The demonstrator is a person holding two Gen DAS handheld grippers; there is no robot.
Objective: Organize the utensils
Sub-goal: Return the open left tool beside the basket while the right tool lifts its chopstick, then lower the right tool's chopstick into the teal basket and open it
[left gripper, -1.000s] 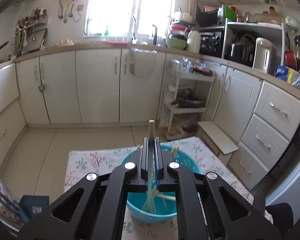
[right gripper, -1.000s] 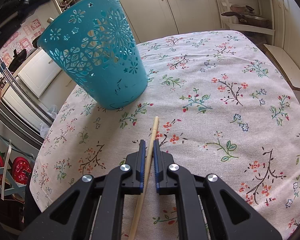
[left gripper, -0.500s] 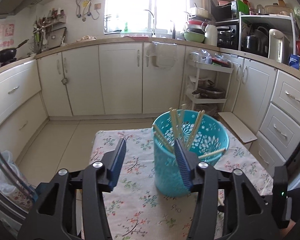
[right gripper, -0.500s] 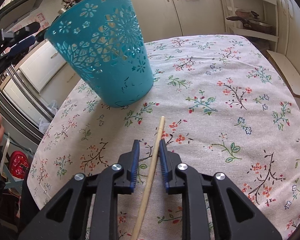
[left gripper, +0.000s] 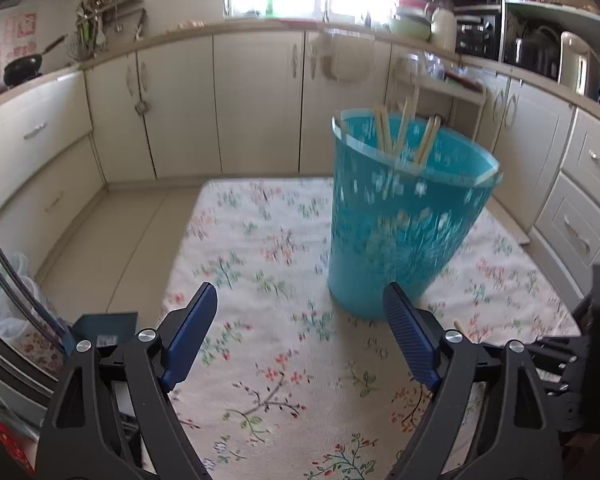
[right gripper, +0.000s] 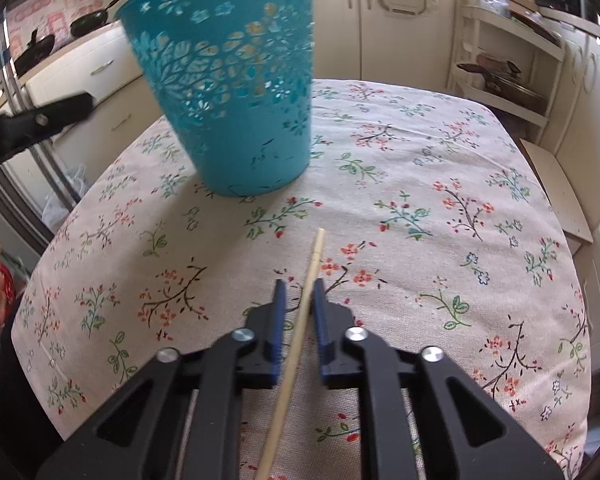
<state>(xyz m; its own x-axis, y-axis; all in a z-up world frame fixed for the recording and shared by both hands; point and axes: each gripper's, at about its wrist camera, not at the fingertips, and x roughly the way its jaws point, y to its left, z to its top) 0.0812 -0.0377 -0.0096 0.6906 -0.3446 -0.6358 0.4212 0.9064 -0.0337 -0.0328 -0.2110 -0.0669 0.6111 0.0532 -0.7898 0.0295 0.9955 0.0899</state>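
The right gripper (right gripper: 299, 292) has just closed its fingers on a thin wooden chopstick (right gripper: 300, 320), long axis toward 12 o'clock. The teal perforated basket (right gripper: 236, 92) stands at 11 o'clock on the floral-clothed counter (right gripper: 440, 184). The left gripper (left gripper: 300, 320), fingers just opened and empty, sits near it.

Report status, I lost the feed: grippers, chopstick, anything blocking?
Left gripper just opened, empty. Right gripper has just closed around the pale wooden chopstick on the floral tablecloth. Perforated teal plastic basket ahead, already holding chopsticks; path clear.
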